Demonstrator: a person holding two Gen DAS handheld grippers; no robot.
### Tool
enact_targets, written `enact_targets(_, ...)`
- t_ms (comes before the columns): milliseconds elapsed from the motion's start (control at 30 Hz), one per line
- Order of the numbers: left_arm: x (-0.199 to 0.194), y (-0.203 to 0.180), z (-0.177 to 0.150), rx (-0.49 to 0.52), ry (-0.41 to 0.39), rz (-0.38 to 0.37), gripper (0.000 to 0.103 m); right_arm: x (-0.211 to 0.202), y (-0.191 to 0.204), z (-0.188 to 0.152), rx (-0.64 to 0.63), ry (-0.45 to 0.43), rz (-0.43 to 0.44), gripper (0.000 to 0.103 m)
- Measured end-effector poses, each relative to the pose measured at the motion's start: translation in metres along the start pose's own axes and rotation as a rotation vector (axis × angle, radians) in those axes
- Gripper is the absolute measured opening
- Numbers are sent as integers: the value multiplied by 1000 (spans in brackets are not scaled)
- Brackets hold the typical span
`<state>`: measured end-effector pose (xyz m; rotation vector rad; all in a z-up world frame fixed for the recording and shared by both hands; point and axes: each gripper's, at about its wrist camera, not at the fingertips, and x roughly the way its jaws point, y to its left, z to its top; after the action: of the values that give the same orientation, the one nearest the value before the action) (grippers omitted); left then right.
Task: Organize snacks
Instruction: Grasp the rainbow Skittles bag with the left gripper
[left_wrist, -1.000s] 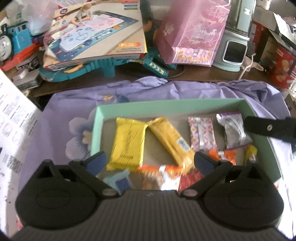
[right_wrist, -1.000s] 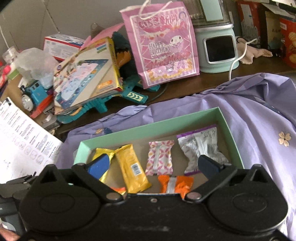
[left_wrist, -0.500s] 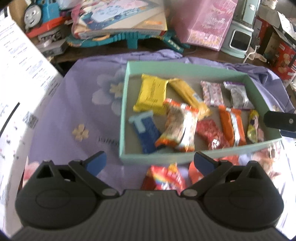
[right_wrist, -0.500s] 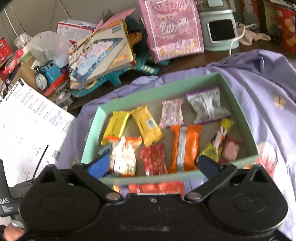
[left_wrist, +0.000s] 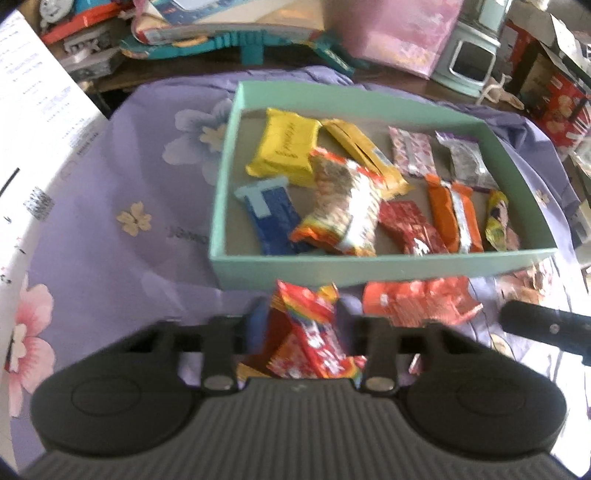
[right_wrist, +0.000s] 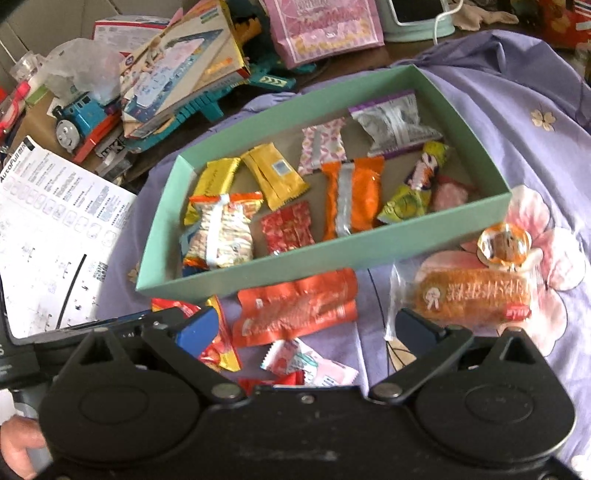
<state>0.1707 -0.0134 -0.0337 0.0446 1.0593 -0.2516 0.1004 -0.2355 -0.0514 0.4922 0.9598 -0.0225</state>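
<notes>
Rainbow snack packet (left_wrist: 310, 332) sits between the left gripper (left_wrist: 301, 321) fingers, which have come together on it; the packet looks pinched and partly lifted off the purple flowered cloth (left_wrist: 110, 206), just in front of the mint green box (left_wrist: 369, 267). Right gripper (right_wrist: 303, 328) fingers are spread wide and hold nothing, hovering over loose snacks outside the box: orange-red flat packet (right_wrist: 295, 306), pink-white wrapper (right_wrist: 310, 365), clear-bagged bread roll (right_wrist: 472, 299) and a small round jelly cup (right_wrist: 504, 242).

Box already holds many snacks: yellow bars, blue pack, big orange-silver pack, red pack, orange pack, pink and silver ones at the back.

Step in hand, as I read it: carry the rainbow packet over the near wall and drop it in the box. Do it well:
- grip is on crinkly foil near one end, so expect it to dangle; lift high enough that the low end clears the near wall
- aim for bare cardboard floor at the box's left side, not on top of the orange-silver pack
- keep clear of the right gripper, close by on the right
- release low so it doesn't bounce out
</notes>
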Motion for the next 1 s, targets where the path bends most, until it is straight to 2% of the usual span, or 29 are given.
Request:
enact_targets(67,0,-3,-5,13,1,-7,14,2,-1,-5,8,1,-1,103)
enact_targets(200,-4,-5,-19,33,14,-40,14,7,-2,-20,9,17,6,95)
enact_targets(400,-11,-2,-45,15,66,-86,14,7,3,-39,-7,29,6,71)
enact_targets(667,-22,4,-79,22,107,-122,15,3,3,-51,11,50,1,70)
enact_targets(833,-21,19,-94,1,146,-113,17,5,-1,-63,36,89,-22,70)
enact_targets(1000,-26,23,-101,17,139,-115,22,6,-4,-75,101,148,-22,70)
